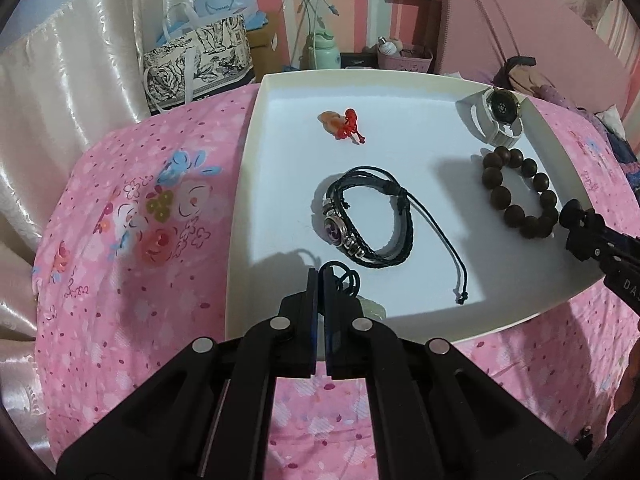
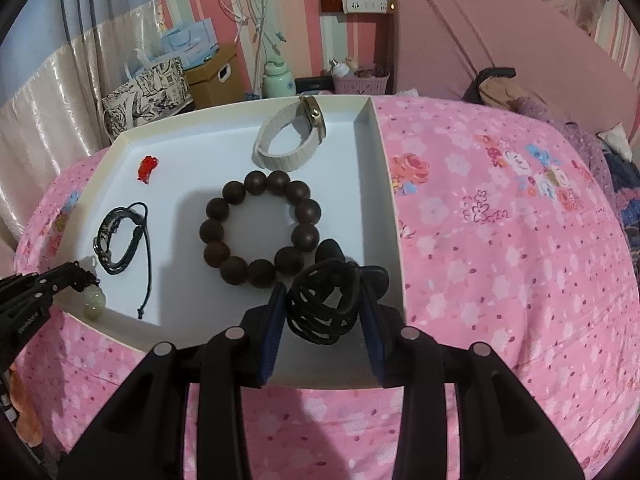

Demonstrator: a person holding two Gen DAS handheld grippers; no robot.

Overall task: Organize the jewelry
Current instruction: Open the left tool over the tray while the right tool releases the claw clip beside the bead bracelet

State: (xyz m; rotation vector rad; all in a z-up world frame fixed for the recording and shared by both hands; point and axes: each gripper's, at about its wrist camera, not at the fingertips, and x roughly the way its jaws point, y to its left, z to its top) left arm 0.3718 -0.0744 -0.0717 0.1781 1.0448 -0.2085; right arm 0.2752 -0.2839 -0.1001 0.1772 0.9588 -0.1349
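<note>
— What's the left gripper point(image 1: 320, 280) got?
— Its jaws are pinched together on a black cord with a pale green jade bead point(image 2: 95, 298), low at the shallow white tray's point(image 1: 360, 80) near edge.
— And the right gripper point(image 2: 326, 280)?
— Clamped on a tangled bundle of black cord point(image 2: 324, 308), lower centre, just beside the dark wooden bead bracelet point(image 2: 260, 228).

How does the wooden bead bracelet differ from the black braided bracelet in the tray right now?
The wooden bead bracelet is a ring of big round dark-brown beads; the black braided bracelet is thin cords with a round metal charm. The bead bracelet is a closed circle, while the braided one trails a loose knotted cord. The bead one sits nearer the white-strapped watch. Both lie flat in the white tray, ungripped.
</note>
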